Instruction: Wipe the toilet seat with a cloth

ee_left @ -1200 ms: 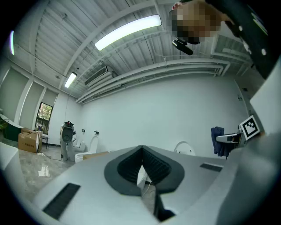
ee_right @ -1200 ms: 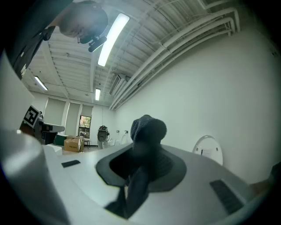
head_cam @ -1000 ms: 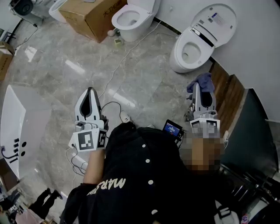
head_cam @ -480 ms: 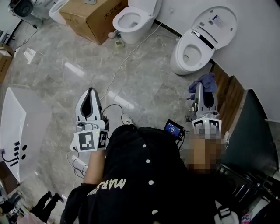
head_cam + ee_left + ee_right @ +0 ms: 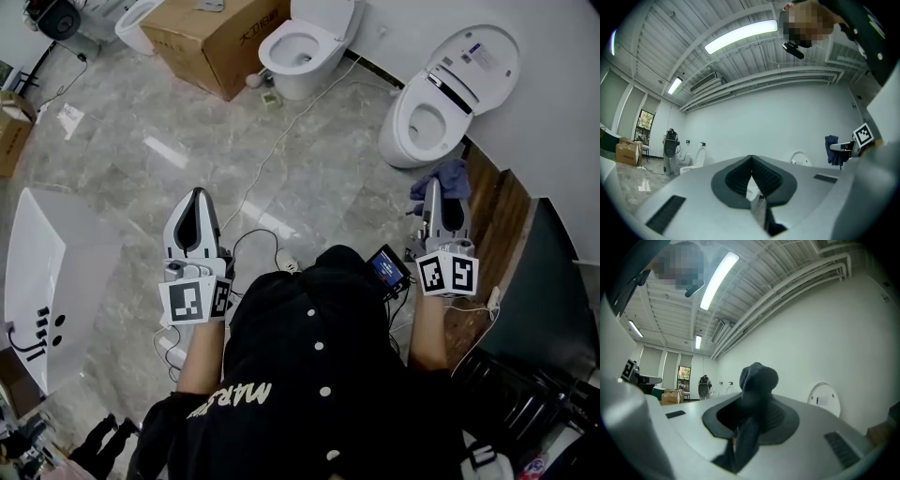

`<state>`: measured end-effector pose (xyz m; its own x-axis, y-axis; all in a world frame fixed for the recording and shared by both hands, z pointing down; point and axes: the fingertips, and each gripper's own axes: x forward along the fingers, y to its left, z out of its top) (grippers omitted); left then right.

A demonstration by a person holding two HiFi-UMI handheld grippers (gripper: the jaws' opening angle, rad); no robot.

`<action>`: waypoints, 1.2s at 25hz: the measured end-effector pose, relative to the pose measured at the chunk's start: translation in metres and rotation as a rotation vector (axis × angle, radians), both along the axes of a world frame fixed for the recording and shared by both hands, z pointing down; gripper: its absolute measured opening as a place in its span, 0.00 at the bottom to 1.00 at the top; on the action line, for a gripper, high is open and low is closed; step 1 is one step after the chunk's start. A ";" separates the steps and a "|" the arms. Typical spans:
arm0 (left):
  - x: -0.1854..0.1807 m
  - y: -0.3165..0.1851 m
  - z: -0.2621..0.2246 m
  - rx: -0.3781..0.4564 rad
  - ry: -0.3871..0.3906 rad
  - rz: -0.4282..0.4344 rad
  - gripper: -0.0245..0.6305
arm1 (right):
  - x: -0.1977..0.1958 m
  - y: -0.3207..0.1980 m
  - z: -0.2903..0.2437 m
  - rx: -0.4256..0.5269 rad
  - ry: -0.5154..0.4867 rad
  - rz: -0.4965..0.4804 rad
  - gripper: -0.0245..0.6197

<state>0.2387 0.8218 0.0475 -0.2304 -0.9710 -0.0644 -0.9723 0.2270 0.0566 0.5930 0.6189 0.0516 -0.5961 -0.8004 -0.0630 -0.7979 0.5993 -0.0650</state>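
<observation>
A white toilet (image 5: 433, 124) with its lid (image 5: 480, 61) raised stands against the wall at the upper right of the head view. My right gripper (image 5: 439, 190) is shut on a dark blue cloth (image 5: 448, 176), held a little short of that toilet's bowl. In the right gripper view the cloth (image 5: 757, 394) bunches up out of the jaws, with the raised lid (image 5: 824, 399) behind it. My left gripper (image 5: 194, 202) is shut and holds nothing, hovering over the marble floor; its closed fingertips (image 5: 751, 161) show in the left gripper view.
A second white toilet (image 5: 309, 47) and a cardboard box (image 5: 214, 36) stand at the top. A white cable (image 5: 281, 131) runs across the floor. A white panel (image 5: 37, 281) lies at the left. A small screen (image 5: 388, 267) sits by my right arm. A wooden strip (image 5: 487, 202) borders the wall.
The view has shifted so both toilets sit slightly lower and further right. My right gripper with the cloth has moved a little right and stays near the toilet. The left gripper barely moved.
</observation>
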 end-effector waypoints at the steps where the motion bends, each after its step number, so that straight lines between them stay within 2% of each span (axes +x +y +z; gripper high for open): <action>1: -0.004 0.000 0.001 -0.001 -0.001 0.002 0.05 | -0.002 0.000 0.002 -0.003 -0.003 0.006 0.17; 10: -0.024 -0.011 0.007 0.000 0.010 -0.007 0.05 | -0.017 -0.020 0.002 -0.006 -0.020 0.030 0.17; 15: -0.041 -0.032 0.013 -0.019 0.012 -0.031 0.05 | -0.036 -0.048 0.007 -0.006 -0.030 0.011 0.17; 30: -0.087 -0.159 -0.004 -0.006 -0.016 -0.044 0.05 | -0.091 -0.175 0.011 -0.004 -0.051 -0.014 0.17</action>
<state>0.1519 0.6629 0.0436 -0.2722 -0.9602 -0.0626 -0.9620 0.2701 0.0396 0.5022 0.4437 0.0629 -0.6033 -0.7924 -0.0902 -0.7850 0.6100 -0.1079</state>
